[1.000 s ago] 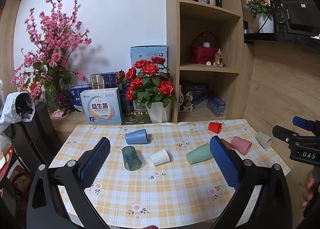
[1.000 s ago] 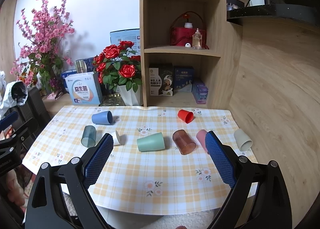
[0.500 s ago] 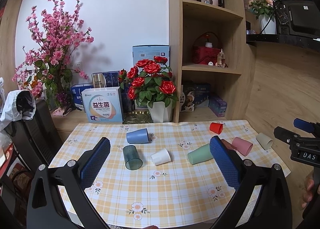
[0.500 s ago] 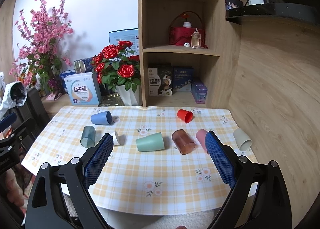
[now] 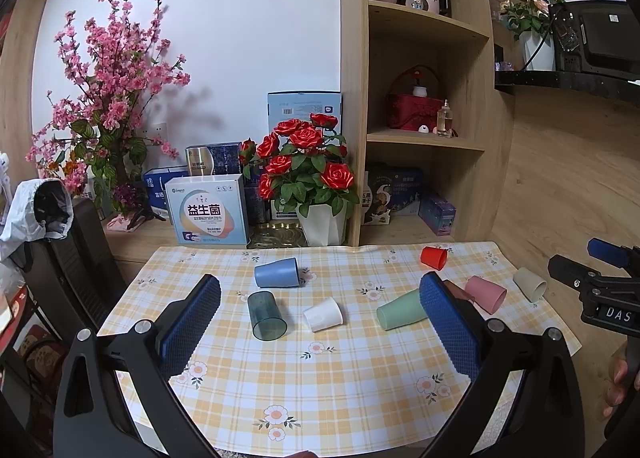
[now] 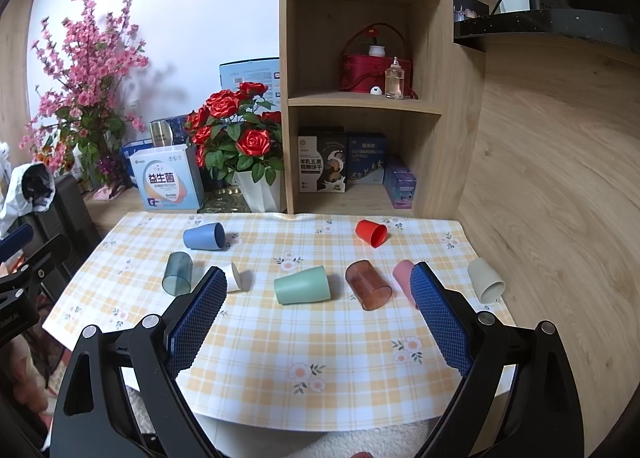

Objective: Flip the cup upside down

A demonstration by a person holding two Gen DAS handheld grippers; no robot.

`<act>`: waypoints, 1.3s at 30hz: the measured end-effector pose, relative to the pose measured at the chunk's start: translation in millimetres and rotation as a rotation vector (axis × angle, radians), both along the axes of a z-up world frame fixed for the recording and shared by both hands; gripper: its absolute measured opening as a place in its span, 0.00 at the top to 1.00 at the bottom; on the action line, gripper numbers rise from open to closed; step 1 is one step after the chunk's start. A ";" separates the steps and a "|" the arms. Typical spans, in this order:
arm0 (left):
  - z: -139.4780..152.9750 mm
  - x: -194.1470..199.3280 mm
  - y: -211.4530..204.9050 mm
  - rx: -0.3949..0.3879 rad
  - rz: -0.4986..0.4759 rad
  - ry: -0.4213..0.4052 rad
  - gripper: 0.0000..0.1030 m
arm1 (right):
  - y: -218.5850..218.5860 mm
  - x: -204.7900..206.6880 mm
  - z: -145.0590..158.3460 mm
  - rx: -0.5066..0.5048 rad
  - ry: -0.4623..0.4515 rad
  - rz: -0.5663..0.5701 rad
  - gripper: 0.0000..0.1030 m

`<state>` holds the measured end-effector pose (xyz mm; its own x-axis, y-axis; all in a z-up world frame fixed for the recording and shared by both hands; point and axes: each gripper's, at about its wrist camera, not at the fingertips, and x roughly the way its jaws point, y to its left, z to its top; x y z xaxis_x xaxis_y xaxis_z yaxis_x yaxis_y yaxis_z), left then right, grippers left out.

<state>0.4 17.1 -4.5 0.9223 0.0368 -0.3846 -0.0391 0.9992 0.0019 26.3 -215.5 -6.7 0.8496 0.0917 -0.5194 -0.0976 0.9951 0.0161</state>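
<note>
Several cups lie on their sides on the checked tablecloth: a blue cup, a clear teal cup, a white cup, a green cup, a brown clear cup, a pink cup, a red cup and a beige cup. They also show in the left wrist view, such as the teal cup and green cup. My left gripper and right gripper are open and empty, above the table's near edge.
A vase of red roses, boxes and a pink blossom plant stand behind the table. A wooden shelf unit rises at the back. A wooden wall bounds the right. A black chair stands left.
Both grippers have drifted slightly; the scene has shifted a little in both views. No cup has moved.
</note>
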 end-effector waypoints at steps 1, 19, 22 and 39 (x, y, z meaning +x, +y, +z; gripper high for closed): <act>0.0 0.0 0.1 0.000 0.000 0.000 0.06 | 0.0 0.1 -0.2 -0.001 0.000 0.001 0.13; 0.8 2.0 11.0 -0.032 0.008 0.016 0.06 | 3.5 0.0 1.3 0.005 0.007 0.004 0.13; -0.4 3.8 12.2 -0.047 0.014 0.026 0.06 | 2.1 1.4 -0.5 0.013 0.013 0.004 0.13; -28.7 50.2 19.5 0.001 0.111 0.078 0.06 | -82.6 78.2 -47.4 -0.032 0.079 -0.015 0.13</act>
